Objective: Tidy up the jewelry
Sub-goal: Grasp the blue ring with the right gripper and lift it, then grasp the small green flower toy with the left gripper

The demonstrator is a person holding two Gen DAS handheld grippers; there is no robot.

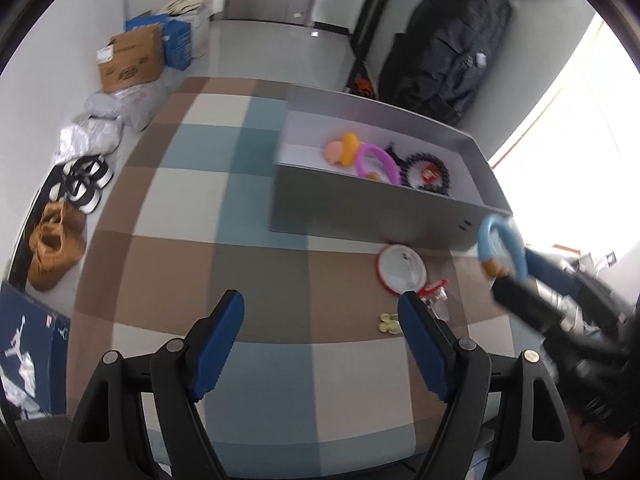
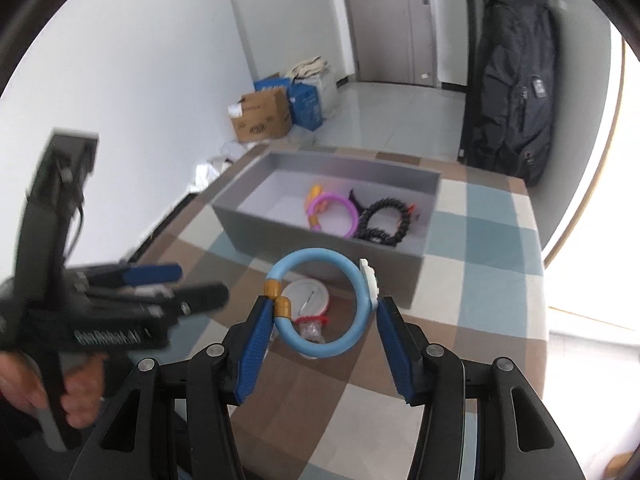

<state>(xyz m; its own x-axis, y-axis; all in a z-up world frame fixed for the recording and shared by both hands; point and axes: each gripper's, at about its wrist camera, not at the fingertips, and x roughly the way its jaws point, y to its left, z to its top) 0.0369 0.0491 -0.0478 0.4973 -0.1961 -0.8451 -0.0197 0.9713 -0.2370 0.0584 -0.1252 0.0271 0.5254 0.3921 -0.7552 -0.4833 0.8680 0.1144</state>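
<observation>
My right gripper is shut on a light blue bracelet with gold end caps, held above the checkered table in front of the grey box. The same bracelet shows at the right of the left wrist view, on the right gripper. The box holds a purple bracelet, a black beaded bracelet and a pink and yellow piece. My left gripper is open and empty above the table.
A white round badge with red rim, a small clear packet with red trim and a tiny yellow-green piece lie on the table before the box. Shoes and cardboard boxes line the floor at left.
</observation>
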